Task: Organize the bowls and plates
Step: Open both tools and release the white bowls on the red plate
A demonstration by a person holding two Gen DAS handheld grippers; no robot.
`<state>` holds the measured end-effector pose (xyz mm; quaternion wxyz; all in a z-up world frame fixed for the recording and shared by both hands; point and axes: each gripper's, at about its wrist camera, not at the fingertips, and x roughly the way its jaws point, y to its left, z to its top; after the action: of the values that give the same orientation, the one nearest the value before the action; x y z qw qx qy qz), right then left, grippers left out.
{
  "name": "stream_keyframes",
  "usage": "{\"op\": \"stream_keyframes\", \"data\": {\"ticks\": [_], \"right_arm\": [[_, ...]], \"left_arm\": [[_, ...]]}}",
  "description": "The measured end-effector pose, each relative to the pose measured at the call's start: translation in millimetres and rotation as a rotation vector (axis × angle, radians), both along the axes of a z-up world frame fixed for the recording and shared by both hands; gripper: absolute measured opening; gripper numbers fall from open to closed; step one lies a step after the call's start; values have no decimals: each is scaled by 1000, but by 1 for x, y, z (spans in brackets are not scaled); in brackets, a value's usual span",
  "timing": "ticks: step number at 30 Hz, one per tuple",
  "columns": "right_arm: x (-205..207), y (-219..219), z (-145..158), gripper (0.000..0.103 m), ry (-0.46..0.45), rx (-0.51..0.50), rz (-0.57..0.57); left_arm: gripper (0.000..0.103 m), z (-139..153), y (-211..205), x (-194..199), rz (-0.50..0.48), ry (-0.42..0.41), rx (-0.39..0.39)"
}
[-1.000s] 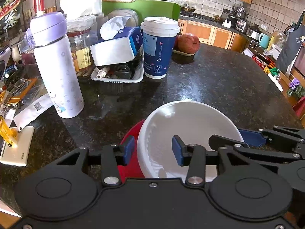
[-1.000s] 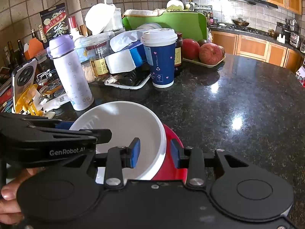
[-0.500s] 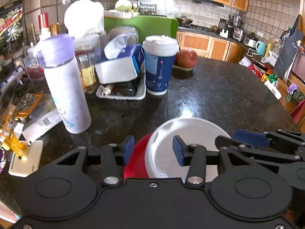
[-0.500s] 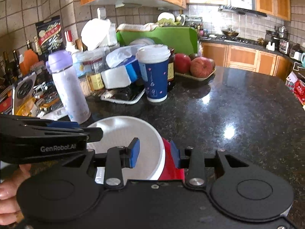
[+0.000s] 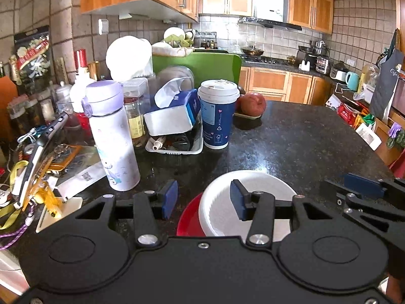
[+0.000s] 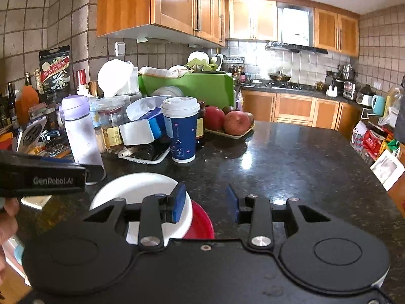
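Second red apple (image 6: pixel 214 118), right view only

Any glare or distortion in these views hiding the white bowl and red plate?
Left wrist: fisheye bends the cabinets; white bowl bright but readable on the red plate. Right wrist: window glare spots the countertop; the gripper body covers much of both dishes.

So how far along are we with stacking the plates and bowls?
Done, it seems: the white bowl sits on the red plate on the black counter. In hand: nothing; the left tongs and right tongs are both open above the stack, gripping neither piece. Left: no other loose plates or bowls show on the counter, so perhaps only moving the stack, if that is wanted.
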<state>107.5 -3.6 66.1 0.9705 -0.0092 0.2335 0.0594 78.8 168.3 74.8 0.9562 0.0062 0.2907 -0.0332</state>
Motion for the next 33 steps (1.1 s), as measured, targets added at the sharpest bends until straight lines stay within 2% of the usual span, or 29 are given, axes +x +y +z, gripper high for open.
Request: {"op": "stream_keyframes", "data": {"ticks": [6,18,24,33], "right_arm": [[-17,-16,-5,40,52,48,16],[-52,-35,-14,40,139,73,21],[-68,-36,-15,40,147,80,27],[-83,-38,-12,40,135,74,26]], "left_arm": [[57,-4,-17,-15,-3,21,28],[57,-16,-43,-49,52,78,63],[57,-16,-47,-64,62,63,79],[57,-19,-49,-71,57,78,62]]}}
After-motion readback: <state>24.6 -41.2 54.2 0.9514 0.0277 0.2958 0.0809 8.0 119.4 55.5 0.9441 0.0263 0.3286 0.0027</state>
